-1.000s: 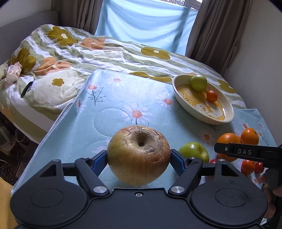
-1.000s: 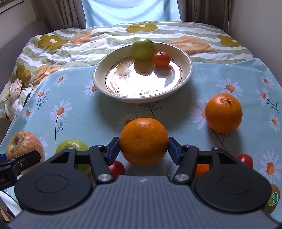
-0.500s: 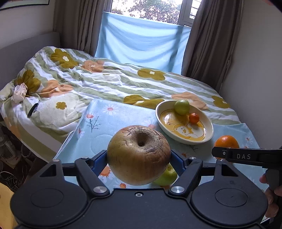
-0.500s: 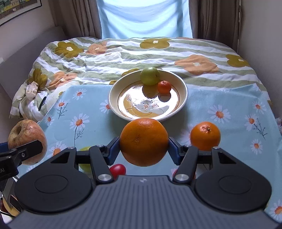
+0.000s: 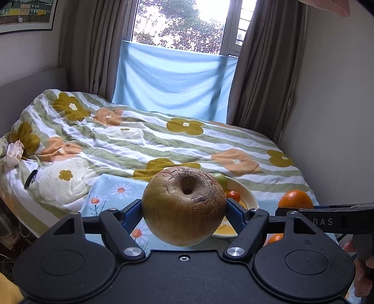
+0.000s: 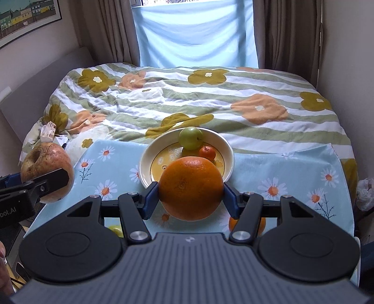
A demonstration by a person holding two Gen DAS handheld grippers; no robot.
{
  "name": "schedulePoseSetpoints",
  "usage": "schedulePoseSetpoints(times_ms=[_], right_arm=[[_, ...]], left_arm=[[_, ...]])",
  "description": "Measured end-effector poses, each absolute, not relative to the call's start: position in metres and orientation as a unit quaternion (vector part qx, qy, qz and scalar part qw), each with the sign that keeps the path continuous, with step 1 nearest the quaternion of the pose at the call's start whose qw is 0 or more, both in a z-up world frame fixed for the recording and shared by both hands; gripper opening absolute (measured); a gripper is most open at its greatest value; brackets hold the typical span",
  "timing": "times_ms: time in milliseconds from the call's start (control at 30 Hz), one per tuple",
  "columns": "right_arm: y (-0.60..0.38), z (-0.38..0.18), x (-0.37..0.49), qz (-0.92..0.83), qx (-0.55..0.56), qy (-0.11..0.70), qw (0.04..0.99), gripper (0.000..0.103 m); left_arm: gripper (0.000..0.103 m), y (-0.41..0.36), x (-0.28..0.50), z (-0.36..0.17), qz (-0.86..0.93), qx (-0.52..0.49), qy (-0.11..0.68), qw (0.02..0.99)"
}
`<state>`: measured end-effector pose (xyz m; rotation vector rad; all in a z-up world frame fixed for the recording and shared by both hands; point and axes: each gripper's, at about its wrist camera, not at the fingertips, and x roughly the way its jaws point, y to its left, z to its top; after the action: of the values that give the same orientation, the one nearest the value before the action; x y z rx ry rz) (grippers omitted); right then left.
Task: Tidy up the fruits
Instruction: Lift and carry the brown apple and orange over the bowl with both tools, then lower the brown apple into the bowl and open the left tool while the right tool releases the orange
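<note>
Already my left gripper point(image 5: 184, 207) has its jaws clenched on the brown apple point(image 5: 184, 205), aloft short of the bowl point(image 5: 251, 201), which holds two fruits.

Rightward, my right gripper point(image 6: 190, 189) grips the orange point(image 6: 190, 188) just before the bowl point(image 6: 146, 161); its near half lies bare, and another orange point(image 6: 232, 224) waits beneath.

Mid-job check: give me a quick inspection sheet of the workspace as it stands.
Surface: daisy-print blue cloth over the bed.
Job's things: bowl holds green apple and small tangerine; another orange on the cloth.
Clutter: white tag on the duvet.
Grippers: left gripper shut on brown apple; right gripper shut on large orange; both lifted.
Cables: nothing seen.
Surroundings: floral duvet, curtains, framed picture.
</note>
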<state>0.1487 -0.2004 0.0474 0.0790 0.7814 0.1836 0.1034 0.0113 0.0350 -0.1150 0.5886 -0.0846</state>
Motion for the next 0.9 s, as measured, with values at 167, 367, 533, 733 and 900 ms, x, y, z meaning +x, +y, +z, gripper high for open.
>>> schedulePoseSetpoints(times_ms=[167,367,533,733,900], right_arm=[[-0.202,0.046,0.174,0.074,0.046,0.379,0.921,0.073],[-0.204,0.033,0.211,0.052,0.061,0.390,0.917,0.073],[-0.206,0.018,0.240,0.032,0.072,0.400,0.913,0.073],[-0.209,-0.002,0.268,0.014,0.080,0.414,0.906,0.073],[-0.210,-0.016,0.282,0.006,0.086,0.426,0.900,0.073]], left_arm=[[0.079,0.007,0.143,0.033,-0.065,-0.045,0.295,0.952],[0.079,-0.001,0.196,0.017,-0.092,-0.022,0.315,0.944],[0.079,-0.012,0.237,-0.009,-0.116,0.010,0.342,0.932],[0.079,-0.025,0.271,-0.040,-0.138,0.048,0.365,0.919],[0.079,-0.035,0.290,-0.061,-0.151,0.070,0.385,0.908]])
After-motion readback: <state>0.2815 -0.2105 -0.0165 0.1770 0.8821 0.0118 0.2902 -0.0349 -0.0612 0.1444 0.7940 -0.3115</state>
